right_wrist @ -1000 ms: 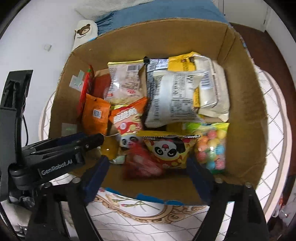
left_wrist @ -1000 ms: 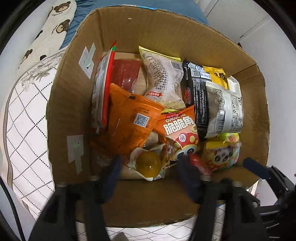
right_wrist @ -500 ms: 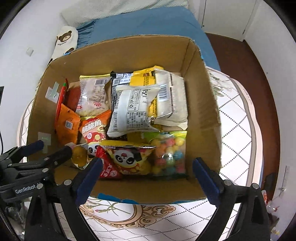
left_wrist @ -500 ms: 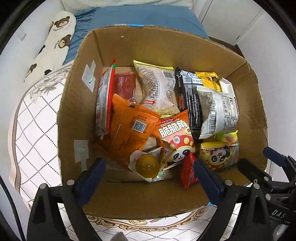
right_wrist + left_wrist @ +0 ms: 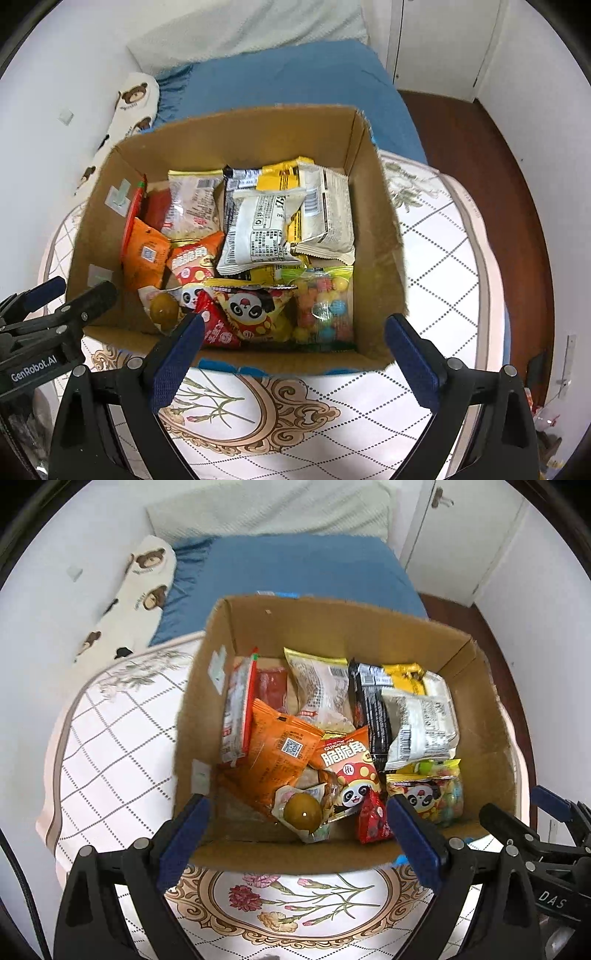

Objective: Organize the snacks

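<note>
Snacks [image 5: 332,738] crowding cardboard box [image 5: 295,620], both grippers' fingers spread wide, empty, blue bedding [image 5: 295,565] behind.

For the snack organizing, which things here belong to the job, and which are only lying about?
Belong to the job:
- cardboard box
- orange packet
- panda chip bag
- coloured candy bag
- white wrapped cake
- small red packet
- left tool and right tool, both open and empty

Only lying about:
- bear pillow
- blue blanket
- floral cover
</note>
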Tool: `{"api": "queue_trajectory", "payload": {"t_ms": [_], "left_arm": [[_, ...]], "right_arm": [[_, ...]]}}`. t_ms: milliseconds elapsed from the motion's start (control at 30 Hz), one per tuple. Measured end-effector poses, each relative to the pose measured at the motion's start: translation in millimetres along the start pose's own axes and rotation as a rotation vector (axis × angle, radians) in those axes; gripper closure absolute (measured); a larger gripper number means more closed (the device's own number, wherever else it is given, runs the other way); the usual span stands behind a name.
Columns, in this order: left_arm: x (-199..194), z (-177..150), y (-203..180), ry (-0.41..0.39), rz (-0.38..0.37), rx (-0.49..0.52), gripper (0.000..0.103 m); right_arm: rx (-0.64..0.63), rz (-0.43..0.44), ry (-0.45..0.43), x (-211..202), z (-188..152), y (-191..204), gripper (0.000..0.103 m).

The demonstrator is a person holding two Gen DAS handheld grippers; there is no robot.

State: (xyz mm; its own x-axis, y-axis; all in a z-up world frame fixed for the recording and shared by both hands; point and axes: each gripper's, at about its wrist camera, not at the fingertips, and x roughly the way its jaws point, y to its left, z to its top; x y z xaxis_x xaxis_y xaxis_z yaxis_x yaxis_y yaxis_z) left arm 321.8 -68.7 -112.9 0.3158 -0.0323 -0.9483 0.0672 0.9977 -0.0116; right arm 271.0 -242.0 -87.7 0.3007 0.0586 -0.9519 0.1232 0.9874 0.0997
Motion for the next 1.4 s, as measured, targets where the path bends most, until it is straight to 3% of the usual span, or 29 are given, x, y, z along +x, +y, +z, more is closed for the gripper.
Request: {"api": "queue_trajectory", "payload": {"t_ms": [567,867,1167,1400], "left_arm": [[-128.3,-93.0,4.6,-0.264,0.041,-0.024,0.006],[-188.9,-139.6,11.5,-0.347,0.051,-0.038,0.006],[-227.7,-164.7,14.5,-0.405,0.055,-0.029,0.006],[-241.7,-168.7,12.1,-0.465,0.073,-0.024,0.006]], "right_arm": [[-0.047,0.016,-0.259,-140.9,-81.9,7.2,0.002],[-0.087,0.013,-0.385,-214.6,-137.5,20.6,0.001],[-0.122,0.018,-0.442,-256.5,-172.3,31.0,0.001],[-0.12,0.012,-0.481,-266.4,-173.5,32.4,0.0]]}}
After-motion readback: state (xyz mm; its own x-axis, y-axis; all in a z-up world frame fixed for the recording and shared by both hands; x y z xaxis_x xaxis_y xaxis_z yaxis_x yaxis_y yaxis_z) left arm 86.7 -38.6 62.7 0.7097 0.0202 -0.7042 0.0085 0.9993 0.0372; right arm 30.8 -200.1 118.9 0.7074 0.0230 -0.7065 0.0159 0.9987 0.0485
